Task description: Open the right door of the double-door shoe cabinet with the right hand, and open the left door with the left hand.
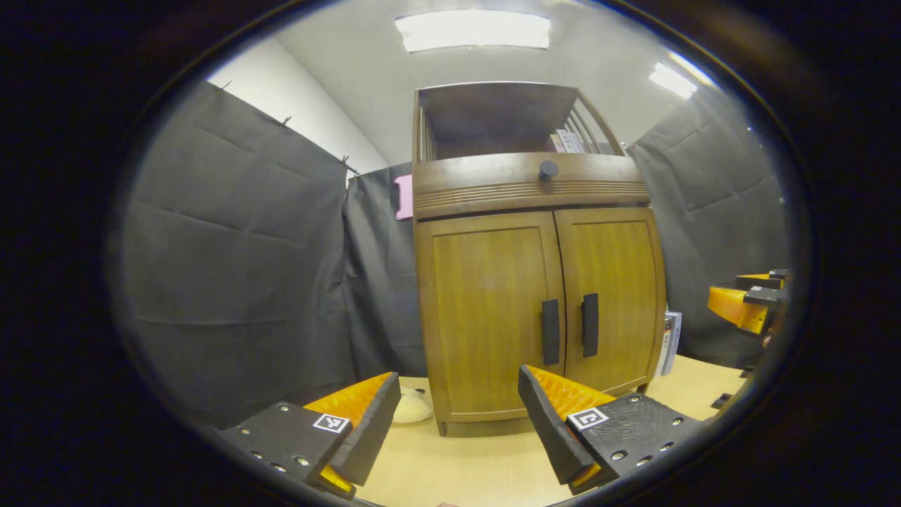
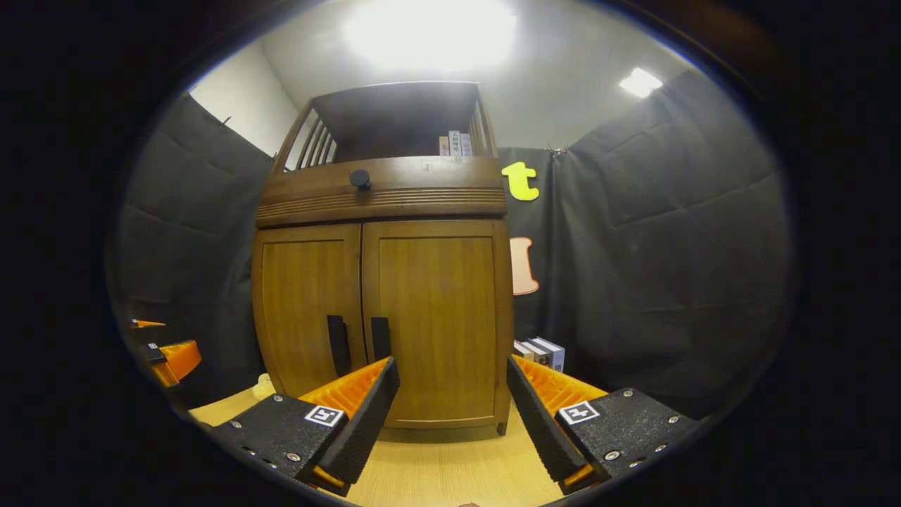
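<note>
the wooden shoe cabinet (image 1: 535, 282) stands upright on the pale surface (image 1: 486, 465) at the middle of the booth, ahead of both claws. its left door (image 1: 489, 310) and right door (image 1: 612, 296) are both closed, edges meeting at the centre. above them runs a drawer with a round dark knob (image 1: 548, 169), and over that an open railed shelf. a few books (image 2: 540, 350) stand beside the cabinet's right side. the left claw (image 1: 457, 405) is spread wide, holding nothing, well apart from the cabinet. the right claw (image 2: 450, 398) is likewise wide and empty, facing the right door. two dark vertical handles, left handle (image 1: 550, 332) and right handle (image 1: 590, 324), sit side by side at the seam.
</note>
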{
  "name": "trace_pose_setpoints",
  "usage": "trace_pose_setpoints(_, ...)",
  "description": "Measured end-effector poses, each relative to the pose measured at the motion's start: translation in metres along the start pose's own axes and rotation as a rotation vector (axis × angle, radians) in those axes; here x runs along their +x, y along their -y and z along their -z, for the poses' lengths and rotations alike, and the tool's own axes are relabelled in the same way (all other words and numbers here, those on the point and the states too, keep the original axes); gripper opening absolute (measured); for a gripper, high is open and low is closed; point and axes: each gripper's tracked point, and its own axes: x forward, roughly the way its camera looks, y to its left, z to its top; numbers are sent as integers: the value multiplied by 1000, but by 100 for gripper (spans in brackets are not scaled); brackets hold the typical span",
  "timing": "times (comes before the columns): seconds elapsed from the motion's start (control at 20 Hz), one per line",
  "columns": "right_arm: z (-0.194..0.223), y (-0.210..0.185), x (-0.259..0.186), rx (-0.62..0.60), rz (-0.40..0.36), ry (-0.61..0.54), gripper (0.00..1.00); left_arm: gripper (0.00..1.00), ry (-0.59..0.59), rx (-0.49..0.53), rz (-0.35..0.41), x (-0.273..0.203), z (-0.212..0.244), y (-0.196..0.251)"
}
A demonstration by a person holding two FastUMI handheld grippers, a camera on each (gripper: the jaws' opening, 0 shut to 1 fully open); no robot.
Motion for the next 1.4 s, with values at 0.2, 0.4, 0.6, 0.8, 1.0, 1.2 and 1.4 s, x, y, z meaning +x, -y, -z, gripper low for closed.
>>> trace_pose_setpoints(0.2, -12, -17, 36, 6, -38, 26, 95, 96, -5, 3, -45, 1, 0, -3)
trace_pose_setpoints(0.4, -20, -36, 70, 15, -78, 45, 95, 100, 1, 6, -85, 2, -2, -7)
trace_pose_setpoints(0.6, -21, -53, 98, 10, -117, 53, 95, 100, -3, 1, -125, 2, -1, -10)
trace_pose_setpoints(0.8, -14, -69, 126, 4, -140, 48, 95, 100, -8, -7, -179, 3, -2, -15)
trace_pose_setpoints(1.0, 7, -82, 152, 10, -158, 12, 95, 98, -12, 8, -229, 2, -3, -18)
trace_pose_setpoints(1.2, 29, -93, 170, 18, -175, -28, 95, 96, -24, 19, -278, 0, -7, -19)
trace_pose_setpoints(1.4, 59, -99, 185, 40, -170, -101, 94, 100, -38, 34, -316, -3, -11, -19)
